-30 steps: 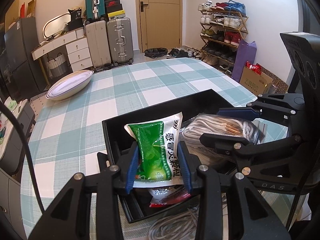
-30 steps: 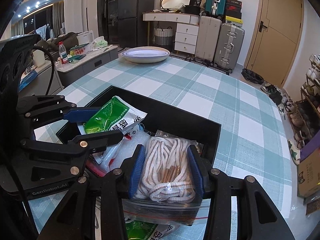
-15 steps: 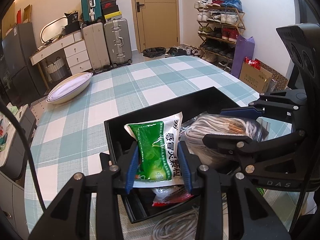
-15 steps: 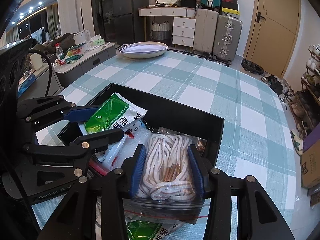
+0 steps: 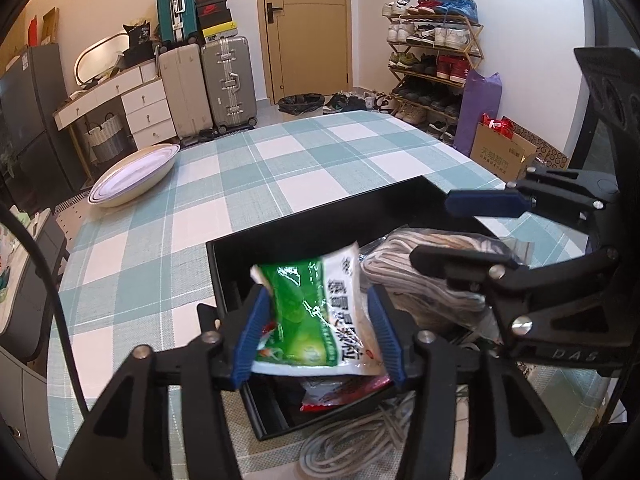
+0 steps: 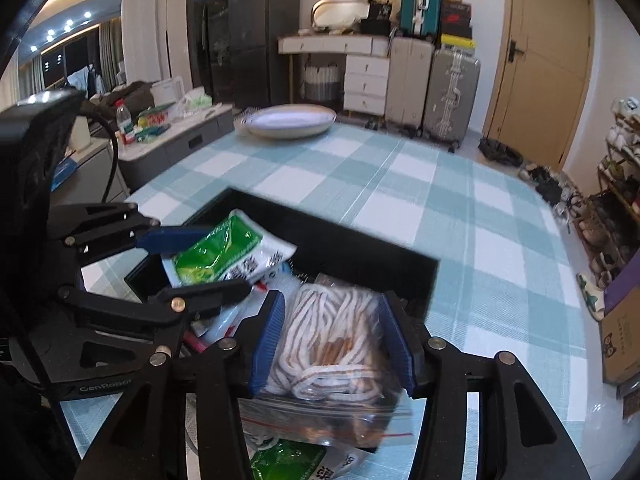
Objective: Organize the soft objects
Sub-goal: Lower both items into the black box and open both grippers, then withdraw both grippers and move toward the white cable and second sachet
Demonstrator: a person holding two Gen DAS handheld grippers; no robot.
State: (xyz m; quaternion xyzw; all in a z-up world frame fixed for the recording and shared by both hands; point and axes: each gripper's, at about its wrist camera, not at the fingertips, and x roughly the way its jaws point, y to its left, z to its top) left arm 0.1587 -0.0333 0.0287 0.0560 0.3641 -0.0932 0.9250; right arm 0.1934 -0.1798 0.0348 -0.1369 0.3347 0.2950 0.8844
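A black tray (image 5: pixel 320 216) (image 6: pixel 360 248) sits on the checked table. My left gripper (image 5: pixel 316 336) (image 6: pixel 192 264) hangs over its left half and its jaws are opening. The green and white packet (image 5: pixel 312 312) (image 6: pixel 224 252) is tilted and blurred between the pads, loose from them. My right gripper (image 6: pixel 334 340) (image 5: pixel 468 232) is over the tray's right half, jaws also opening. A clear bag of white rope (image 6: pixel 332 340) (image 5: pixel 420 280) lies between its blue pads and looks let go. A red packet (image 5: pixel 340 392) lies in the tray under the green one.
A coiled white cable (image 5: pixel 360 440) lies on the table in front of the tray. Another green packet (image 6: pixel 288 460) shows at the near edge. A stack of plates (image 5: pixel 132 176) (image 6: pixel 288 120) stands at the far left corner. The checked table (image 5: pixel 320 160) stretches beyond the tray.
Both pairs of jaws have widened. The green packet has tipped over and slumped between the left pads. The rope bag has spread out between the right pads.
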